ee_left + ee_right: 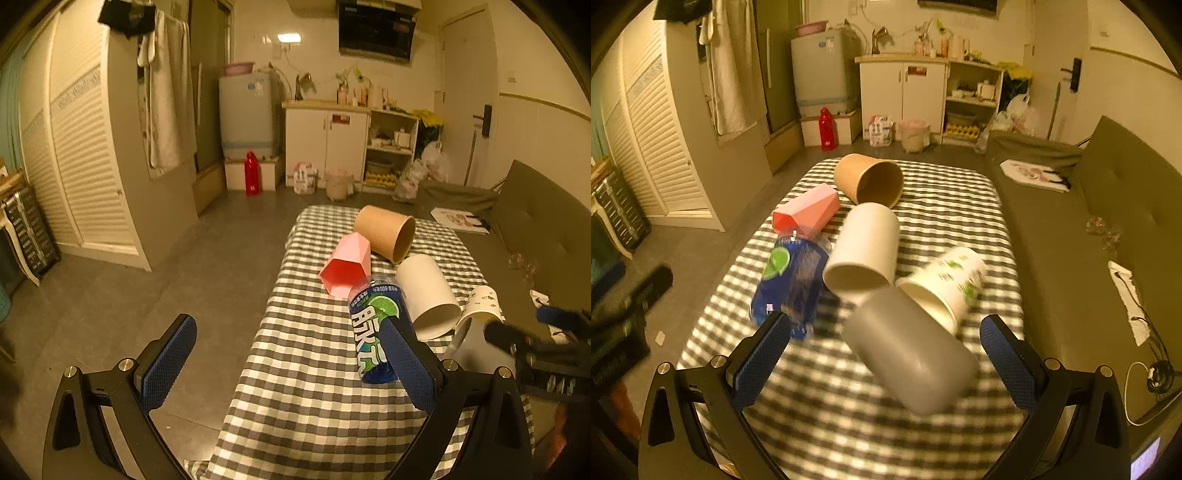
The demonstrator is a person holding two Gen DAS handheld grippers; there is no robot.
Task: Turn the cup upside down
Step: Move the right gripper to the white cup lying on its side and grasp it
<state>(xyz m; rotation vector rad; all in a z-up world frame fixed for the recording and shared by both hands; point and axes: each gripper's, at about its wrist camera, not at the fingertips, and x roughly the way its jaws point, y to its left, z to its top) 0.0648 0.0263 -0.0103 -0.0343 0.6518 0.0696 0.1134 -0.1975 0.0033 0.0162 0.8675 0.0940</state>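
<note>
Five cups: all on their sides on the checked counter point(923, 177), plus one blue bottle point(790, 280).
Grey cup: point(908, 350) nearest, lying tilted between the right tool's fingers, base toward the camera; likely target, a guess, since the task names no particular cup.
Printed cup: point(945, 284) just right of and behind grey, seems to touch it.
White cup: point(864, 247) mid-counter, mouth toward camera, close to grey's far end.
Brown cup: point(871, 181) far end.
Pink cup: point(807, 212) left, faceted, by the bottle.
Right tool: point(886, 354) spread wide, straddling grey, pads not touching it, holding nothing.
Left tool: point(291, 362) spread wide, empty, low at near left; one finger overlaps the bottle in view, contact unclear.
Risk 1: round grey cup rolls off the pads on closing, no flat to bite.
Risk 2: crowding; closing or lifting may knock printed or white cup rolling.
Risk 3: cloth soft, upturned cup may tip when set down.
Blur: right view smeared, gaps uncertain.
</note>
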